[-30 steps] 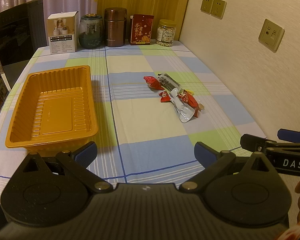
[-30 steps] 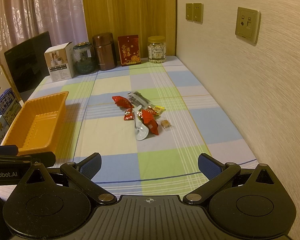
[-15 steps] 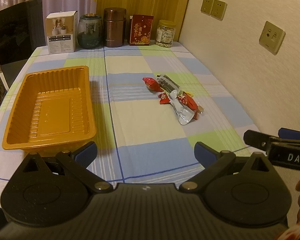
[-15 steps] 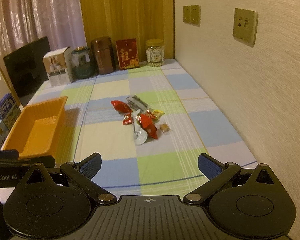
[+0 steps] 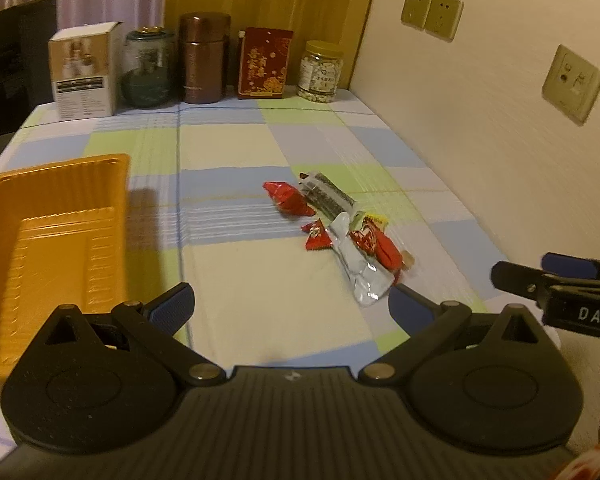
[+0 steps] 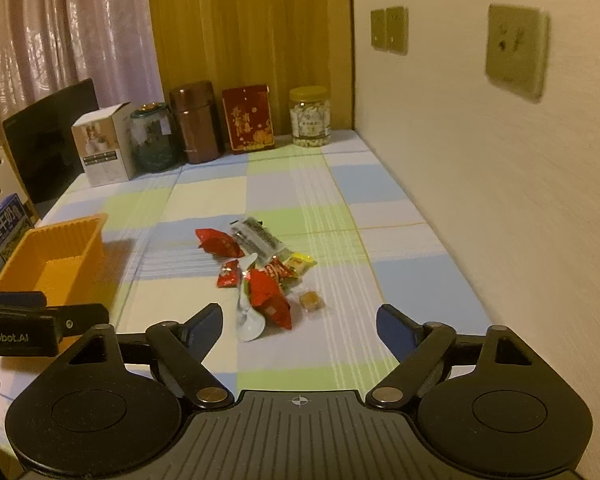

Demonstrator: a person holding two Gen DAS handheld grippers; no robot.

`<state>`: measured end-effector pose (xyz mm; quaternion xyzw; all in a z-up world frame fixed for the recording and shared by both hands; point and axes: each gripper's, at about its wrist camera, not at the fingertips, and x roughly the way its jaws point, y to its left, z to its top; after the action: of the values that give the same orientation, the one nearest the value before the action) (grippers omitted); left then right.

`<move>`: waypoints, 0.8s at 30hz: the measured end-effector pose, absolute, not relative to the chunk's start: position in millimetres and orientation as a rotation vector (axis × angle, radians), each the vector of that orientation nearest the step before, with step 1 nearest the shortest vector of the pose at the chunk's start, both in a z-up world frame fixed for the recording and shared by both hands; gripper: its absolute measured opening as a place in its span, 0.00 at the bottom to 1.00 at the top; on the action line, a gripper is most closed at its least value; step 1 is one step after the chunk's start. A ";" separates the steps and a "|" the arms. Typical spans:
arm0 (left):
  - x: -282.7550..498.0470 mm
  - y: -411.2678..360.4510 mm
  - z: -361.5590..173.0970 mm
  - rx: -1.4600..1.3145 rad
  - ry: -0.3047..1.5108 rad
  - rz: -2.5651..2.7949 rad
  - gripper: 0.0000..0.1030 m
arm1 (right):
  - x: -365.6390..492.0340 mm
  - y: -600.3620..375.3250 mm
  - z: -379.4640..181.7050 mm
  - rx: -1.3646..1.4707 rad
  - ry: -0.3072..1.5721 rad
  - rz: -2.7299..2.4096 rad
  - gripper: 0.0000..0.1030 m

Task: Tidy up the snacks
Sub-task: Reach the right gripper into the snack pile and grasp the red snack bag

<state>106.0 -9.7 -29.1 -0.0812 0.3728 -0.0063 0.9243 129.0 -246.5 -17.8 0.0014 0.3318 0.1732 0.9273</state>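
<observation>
Both grippers are spread wide, holding nothing. The snack pile (image 6: 260,276) sits at 12 o'clock from the right gripper (image 6: 299,326), orange tray (image 5: 48,240) at 10 o'clock from the left gripper (image 5: 290,304). I'd drop onto one wrapper's edge, not the whole heap.

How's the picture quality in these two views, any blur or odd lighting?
Left wrist view: dim, warm orange cast; orange tray smeared at the near left; snack pile fairly sharp. Right wrist view: wall socket motion-blurred; fisheye bends the wall edge.
</observation>
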 end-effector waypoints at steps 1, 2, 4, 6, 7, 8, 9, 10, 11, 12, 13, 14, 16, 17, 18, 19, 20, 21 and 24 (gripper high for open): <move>112.9 -10.9 -33.9 -0.159 0.767 -0.014 0.99 | 137.2 -245.9 -23.8 -0.006 0.679 0.370 0.78; 118.9 -12.3 -39.0 -0.148 0.766 -0.016 0.99 | 144.4 -244.9 -30.0 -0.018 0.679 0.380 0.75; 130.3 -15.5 -50.3 -0.120 0.771 -0.021 0.99 | 157.8 -240.2 -43.8 -0.048 0.685 0.411 0.69; 139.4 -16.6 -62.0 -0.108 0.774 -0.023 0.99 | 168.8 -233.2 -58.5 -0.093 0.689 0.445 0.64; 142.7 -16.8 -66.2 -0.105 0.776 -0.020 0.99 | 173.8 -229.5 -65.6 -0.113 0.691 0.465 0.63; 145.8 -17.0 -70.2 -0.102 0.776 -0.015 0.99 | 178.9 -226.5 -72.4 -0.132 0.696 0.477 0.61; 148.6 -17.1 -74.1 -0.097 0.777 -0.011 0.99 | 183.8 -223.2 -79.2 -0.151 0.700 0.491 0.59; 150.8 -17.3 -77.0 -0.093 0.777 -0.008 0.99 | 188.1 -220.6 -86.1 -0.164 0.705 0.505 0.58; 153.3 -17.1 -79.7 -0.090 0.775 -0.007 0.99 | 192.2 -217.2 -93.0 -0.179 0.710 0.518 0.56; 155.6 -16.8 -82.0 -0.087 0.774 -0.007 0.99 | 196.0 -214.2 -98.9 -0.193 0.713 0.529 0.55; 158.3 -16.7 -83.4 -0.084 0.773 -0.008 0.99 | 200.2 -211.4 -104.3 -0.203 0.716 0.541 0.54; 160.4 -16.4 -85.1 -0.085 0.772 -0.009 0.99 | 204.2 -209.4 -109.1 -0.206 0.716 0.558 0.52; 163.9 -15.6 -87.0 -0.091 0.774 -0.010 0.99 | 211.3 -204.3 -116.0 -0.217 0.718 0.580 0.50; 165.9 -14.9 -87.8 -0.094 0.776 -0.009 0.99 | 214.5 -201.1 -118.9 -0.231 0.717 0.590 0.49; 168.1 -14.1 -88.4 -0.096 0.778 -0.010 0.99 | 217.4 -198.3 -122.1 -0.239 0.717 0.598 0.48; 169.7 -13.2 -89.1 -0.097 0.780 -0.011 0.99 | 220.2 -196.0 -125.0 -0.239 0.719 0.606 0.48; 171.2 -12.3 -89.5 -0.100 0.782 -0.010 0.99 | 222.7 -194.7 -126.9 -0.233 0.719 0.615 0.46; 172.3 -11.0 -89.8 -0.104 0.782 -0.011 0.99 | 224.2 -194.2 -127.2 -0.226 0.716 0.619 0.42; 174.6 -7.7 -91.6 -0.119 0.784 -0.017 0.99 | 227.1 -193.2 -126.8 -0.201 0.703 0.623 0.31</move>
<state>174.6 -7.7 -91.6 -0.0578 0.3817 -0.0080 0.9224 227.1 -193.2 -126.8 -0.0965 0.3381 0.2996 0.8869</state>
